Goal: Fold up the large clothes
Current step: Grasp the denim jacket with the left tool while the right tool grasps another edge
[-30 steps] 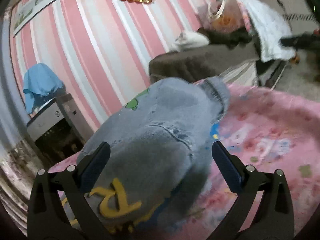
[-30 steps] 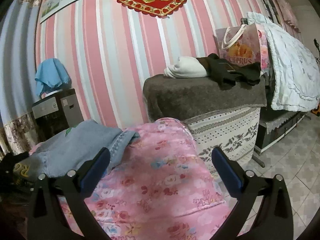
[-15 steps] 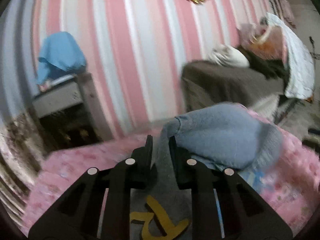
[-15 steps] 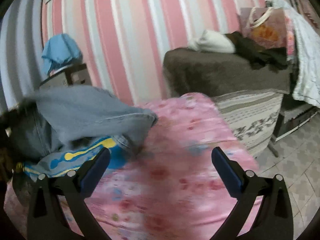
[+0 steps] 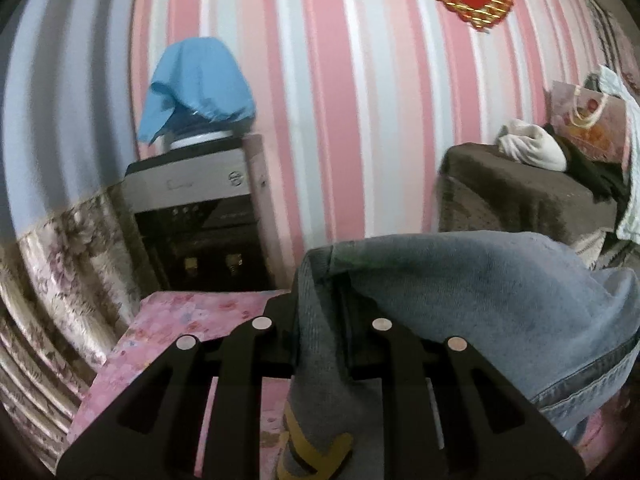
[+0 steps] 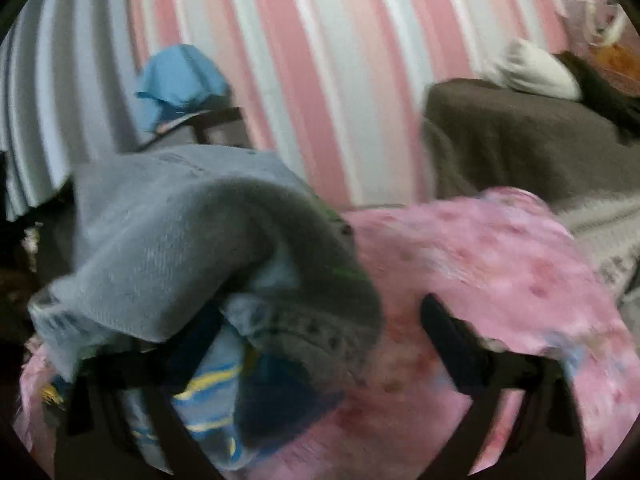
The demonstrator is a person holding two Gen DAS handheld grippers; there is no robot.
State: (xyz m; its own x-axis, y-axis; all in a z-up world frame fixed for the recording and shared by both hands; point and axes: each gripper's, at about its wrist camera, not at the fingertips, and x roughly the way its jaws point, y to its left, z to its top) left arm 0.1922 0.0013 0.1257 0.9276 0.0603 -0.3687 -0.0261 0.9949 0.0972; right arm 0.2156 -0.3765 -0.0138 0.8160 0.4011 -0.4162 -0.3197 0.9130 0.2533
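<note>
A grey-blue denim jacket (image 5: 480, 280) with a yellow letter patch lies bunched on the pink floral bedspread (image 5: 192, 312). My left gripper (image 5: 320, 316) is shut on a ribbed hem of the jacket and holds it lifted. In the right wrist view the jacket (image 6: 180, 232) hangs in a heap at the left, with blue and yellow lining below. My right gripper (image 6: 320, 328) is open around the jacket's right edge; the left finger is partly hidden by cloth. The view is blurred.
A water dispenser (image 5: 192, 208) under a blue cloth (image 5: 196, 84) stands against the striped wall. A brown-covered chest (image 5: 520, 196) with white and black clothes and a gift bag stands at the right. The bed's edge (image 6: 580, 320) drops off to the right.
My left gripper has closed on the jacket's hem and lifted it. My right gripper has swung left toward the jacket, which now fills its left side.
</note>
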